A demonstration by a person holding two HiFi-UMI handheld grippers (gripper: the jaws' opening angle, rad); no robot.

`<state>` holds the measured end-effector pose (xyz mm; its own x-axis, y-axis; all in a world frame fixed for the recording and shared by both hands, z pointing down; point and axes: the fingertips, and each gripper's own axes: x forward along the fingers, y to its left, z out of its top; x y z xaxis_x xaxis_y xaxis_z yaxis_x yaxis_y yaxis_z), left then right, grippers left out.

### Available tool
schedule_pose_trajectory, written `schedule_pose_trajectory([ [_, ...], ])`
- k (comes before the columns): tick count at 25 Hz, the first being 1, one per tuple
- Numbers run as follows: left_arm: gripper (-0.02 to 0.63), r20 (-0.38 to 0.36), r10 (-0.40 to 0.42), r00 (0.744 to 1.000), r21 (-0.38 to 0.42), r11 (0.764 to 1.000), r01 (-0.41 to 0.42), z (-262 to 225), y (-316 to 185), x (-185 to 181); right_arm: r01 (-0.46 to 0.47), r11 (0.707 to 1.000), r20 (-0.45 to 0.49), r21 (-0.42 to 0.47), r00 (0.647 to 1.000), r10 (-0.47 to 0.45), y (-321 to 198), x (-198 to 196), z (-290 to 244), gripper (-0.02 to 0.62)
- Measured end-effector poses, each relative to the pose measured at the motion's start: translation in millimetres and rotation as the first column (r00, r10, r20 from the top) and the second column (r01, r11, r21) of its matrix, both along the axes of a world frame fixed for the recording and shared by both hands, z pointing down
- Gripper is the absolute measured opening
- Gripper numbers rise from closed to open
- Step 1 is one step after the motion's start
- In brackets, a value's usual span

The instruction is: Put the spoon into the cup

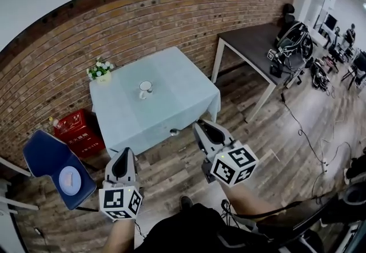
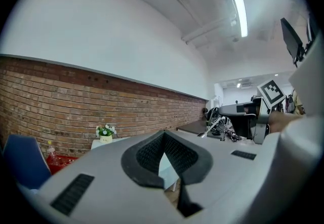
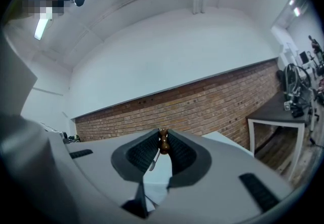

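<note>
The right hand-held gripper (image 3: 162,134) pinches the metal spoon (image 3: 163,143) by its brown wooden handle. The left hand-held gripper (image 2: 162,136) is pressed together, empty. Both are well short of the white ceramic cup (image 1: 145,89). The spoon should go bowl-down over the cup's rim. The cup stands on the pale-green-clothed desk (image 1: 177,74), with a brick wall (image 1: 143,17) beyond it.

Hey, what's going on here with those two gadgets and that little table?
A person holds a gripper in each hand, a little way back from the table with the pale cloth. The right gripper is clamped on the brown handle end of a spoon. The left gripper is shut and empty. The cup stands on the table, and the spoon is not yet in it.
</note>
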<state>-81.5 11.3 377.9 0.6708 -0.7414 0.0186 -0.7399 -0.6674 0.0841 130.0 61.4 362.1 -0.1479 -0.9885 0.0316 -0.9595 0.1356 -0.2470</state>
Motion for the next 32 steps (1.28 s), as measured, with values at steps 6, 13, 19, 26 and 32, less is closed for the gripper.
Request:
schedule_pose_trajectory([
  [6, 0.009, 0.004, -0.021, 1.0, 0.003, 1.0, 0.021, 5, -26, 34, 0.043, 0.999, -0.014, 0.001, 0.999, -0.043, -24, 26, 5, 0.061],
  [13, 0.009, 0.033, -0.032, 0.999, -0.006, 0.999, 0.032, 6, -46, 44, 0.054, 0.999, 0.011, 0.006, 0.998, -0.054, -55, 41, 8, 0.061],
  [19, 0.009, 0.025, -0.019, 0.999, -0.009, 1.0, 0.019, 10, -78, 48, 0.039, 0.999, 0.002, -0.001, 0.999, -0.039, -87, 44, 8, 0.061],
  [26, 0.009, 0.019, -0.002, 1.0, -0.012, 1.0, 0.003, 12, -132, 45, 0.008, 1.0, -0.016, -0.014, 1.0, -0.008, -138, 41, 4, 0.061],
  [32, 0.009, 0.001, 0.048, 0.999, -0.021, 0.999, -0.048, 15, -181, 44, -0.038, 0.999, -0.015, -0.039, 0.999, 0.037, -186, 39, 11, 0.061],
])
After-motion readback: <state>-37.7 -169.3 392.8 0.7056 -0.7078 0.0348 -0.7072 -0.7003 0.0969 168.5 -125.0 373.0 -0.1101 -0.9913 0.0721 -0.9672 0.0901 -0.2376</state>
